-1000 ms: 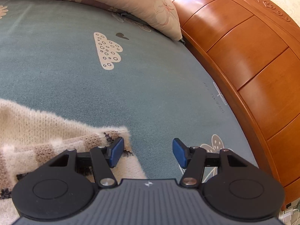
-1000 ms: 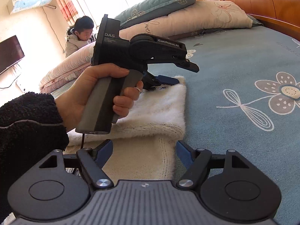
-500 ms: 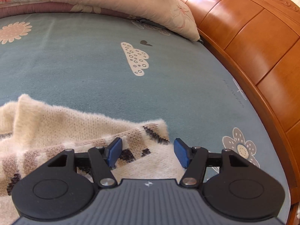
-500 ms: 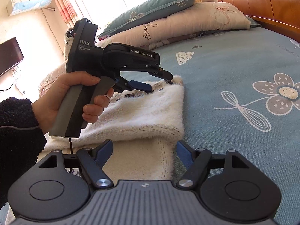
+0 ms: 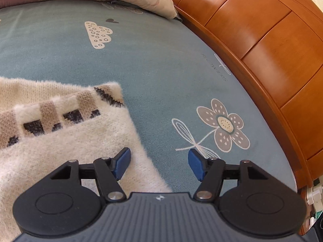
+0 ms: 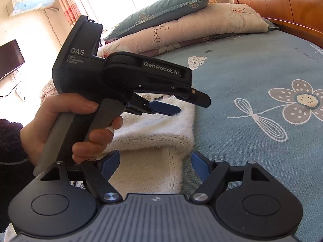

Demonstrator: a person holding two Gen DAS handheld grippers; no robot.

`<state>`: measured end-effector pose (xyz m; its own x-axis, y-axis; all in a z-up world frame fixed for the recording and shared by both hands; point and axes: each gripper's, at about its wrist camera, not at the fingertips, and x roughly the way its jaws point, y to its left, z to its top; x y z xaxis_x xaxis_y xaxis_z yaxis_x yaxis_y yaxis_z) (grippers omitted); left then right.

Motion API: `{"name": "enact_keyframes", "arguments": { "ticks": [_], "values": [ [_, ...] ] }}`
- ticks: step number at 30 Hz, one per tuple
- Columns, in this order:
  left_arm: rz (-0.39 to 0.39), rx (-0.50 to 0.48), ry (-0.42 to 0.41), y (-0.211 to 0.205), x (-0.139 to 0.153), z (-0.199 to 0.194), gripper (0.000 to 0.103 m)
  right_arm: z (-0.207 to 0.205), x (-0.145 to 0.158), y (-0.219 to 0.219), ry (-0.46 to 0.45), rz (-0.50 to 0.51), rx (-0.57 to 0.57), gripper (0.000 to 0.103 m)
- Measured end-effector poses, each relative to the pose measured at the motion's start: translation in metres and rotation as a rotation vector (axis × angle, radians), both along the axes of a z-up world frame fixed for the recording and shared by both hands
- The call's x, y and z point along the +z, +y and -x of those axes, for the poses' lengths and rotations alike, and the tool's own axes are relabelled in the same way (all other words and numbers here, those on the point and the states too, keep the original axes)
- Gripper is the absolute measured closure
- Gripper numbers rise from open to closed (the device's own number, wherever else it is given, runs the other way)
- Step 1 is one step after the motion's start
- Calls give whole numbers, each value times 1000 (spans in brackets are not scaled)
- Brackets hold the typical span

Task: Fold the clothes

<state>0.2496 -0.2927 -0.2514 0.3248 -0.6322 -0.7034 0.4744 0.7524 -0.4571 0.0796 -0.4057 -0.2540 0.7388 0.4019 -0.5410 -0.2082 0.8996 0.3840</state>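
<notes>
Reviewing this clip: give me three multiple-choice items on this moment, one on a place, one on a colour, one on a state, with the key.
1. Where does the cream sweater lie?
A. on the teal bedsheet
B. on the pillows
C. on the floor

2. What colour are the pads of the left claw?
A. red
B. blue
C. white

3. How does the right claw stand?
A. shut on the sweater
B. shut, empty
C. open

Key: 1 A, the sweater rests flat on the flower-printed sheet; 2 B, both pads show blue; 3 C, its pads stand wide apart with sweater edge between them, ungripped.
</notes>
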Motion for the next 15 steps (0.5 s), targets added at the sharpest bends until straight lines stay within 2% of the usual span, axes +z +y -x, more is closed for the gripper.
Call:
{"name": "enact_keyframes", "arguments": {
  "ticks": [4, 7, 11, 15],
  "values": [
    [55, -2, 28, 15, 15, 8, 40, 1, 2, -3, -7, -23, -7, 21],
    [27, -1, 26, 25, 20, 18, 38, 1, 3, -2, -10, -19, -2, 21],
    [-11, -2, 89, 31, 4, 23, 37, 1, 5, 1, -9, -15, 4, 21],
    [-1, 10, 81, 38, 8, 29, 37, 4, 7, 3, -13, -3, 6, 19]
  ]
}}
